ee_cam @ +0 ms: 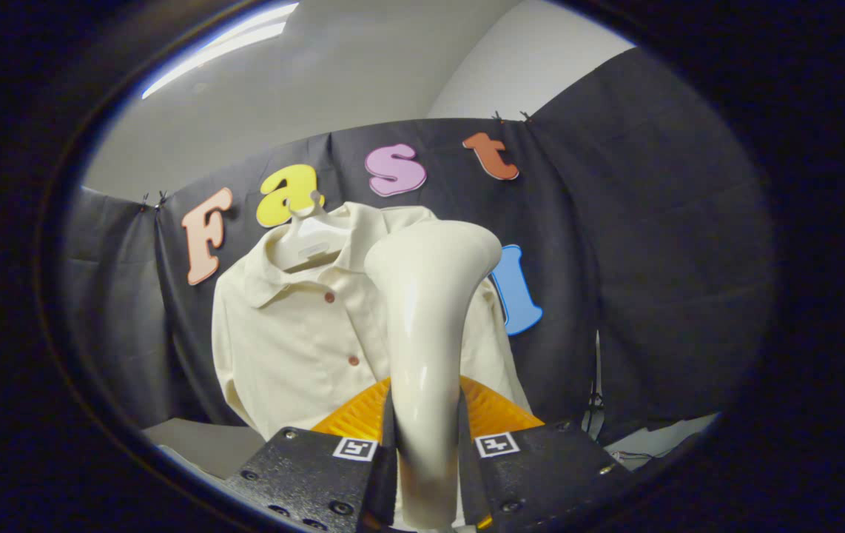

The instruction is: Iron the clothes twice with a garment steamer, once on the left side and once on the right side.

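Glossy cream plastic garment steamer (426, 333), frame centre, handle pinched between both fingers of the gripper (426, 451). Head overlaps the cream buttoned shirt (297, 333) on a white hanger (308, 240), centre-left. Risk: the smooth handle twisting, skewing the pass.

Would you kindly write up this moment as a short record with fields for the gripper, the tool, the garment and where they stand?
gripper: gripper shut on the garment steamer's handle, one finger on each side
tool: cream garment steamer, upright, head flaring at the top
garment: cream shirt with brown buttons, on a white hanger against the booth's wall
relation: steamer head in front of the shirt's right part as seen; contact cannot be told
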`<state>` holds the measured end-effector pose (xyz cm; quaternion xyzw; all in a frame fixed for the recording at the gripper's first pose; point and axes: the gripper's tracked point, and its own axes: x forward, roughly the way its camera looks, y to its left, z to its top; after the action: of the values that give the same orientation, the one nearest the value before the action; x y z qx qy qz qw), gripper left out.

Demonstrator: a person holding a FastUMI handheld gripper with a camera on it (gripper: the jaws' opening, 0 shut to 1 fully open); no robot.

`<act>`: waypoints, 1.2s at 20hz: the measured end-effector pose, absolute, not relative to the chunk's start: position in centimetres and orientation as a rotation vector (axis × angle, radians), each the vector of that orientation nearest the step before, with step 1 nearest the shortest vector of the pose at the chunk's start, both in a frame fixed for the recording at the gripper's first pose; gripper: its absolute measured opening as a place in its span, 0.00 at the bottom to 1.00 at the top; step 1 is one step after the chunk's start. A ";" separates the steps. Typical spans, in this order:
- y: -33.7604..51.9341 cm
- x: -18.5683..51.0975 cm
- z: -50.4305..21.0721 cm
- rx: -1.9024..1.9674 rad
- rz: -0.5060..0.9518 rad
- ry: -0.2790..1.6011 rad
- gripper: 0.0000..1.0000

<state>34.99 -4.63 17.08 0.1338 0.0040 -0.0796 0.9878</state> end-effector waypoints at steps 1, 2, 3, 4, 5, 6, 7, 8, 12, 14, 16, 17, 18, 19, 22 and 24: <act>-5.0 36.1 17.5 0.287 -0.167 0.000 0.34; -5.4 37.3 17.7 0.298 -0.174 -0.001 0.34; -5.6 38.5 17.9 0.309 -0.180 0.002 0.34; -5.7 39.4 17.8 0.313 -0.179 0.007 0.34; -5.7 40.4 18.0 0.318 -0.173 0.004 0.34; -5.4 41.5 17.9 0.313 -0.163 0.011 0.34; -5.2 42.2 18.0 0.311 -0.158 0.004 0.34; -4.9 42.8 17.7 0.310 -0.144 0.004 0.34; -4.6 44.4 15.1 0.332 -0.119 0.048 0.34; -4.4 44.5 14.1 0.343 -0.094 0.060 0.34; -4.9 44.1 13.2 0.348 -0.089 0.074 0.34; -5.1 44.0 12.8 0.349 -0.083 0.076 0.34; -5.1 43.9 12.2 0.349 -0.079 0.088 0.34; -5.4 43.7 11.6 0.345 -0.079 0.093 0.34; -5.5 42.8 9.1 0.339 -0.067 0.142 0.34; -5.5 42.2 7.9 0.327 -0.055 0.169 0.34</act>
<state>42.20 -5.47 7.92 0.1625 0.0839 -0.0271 0.9828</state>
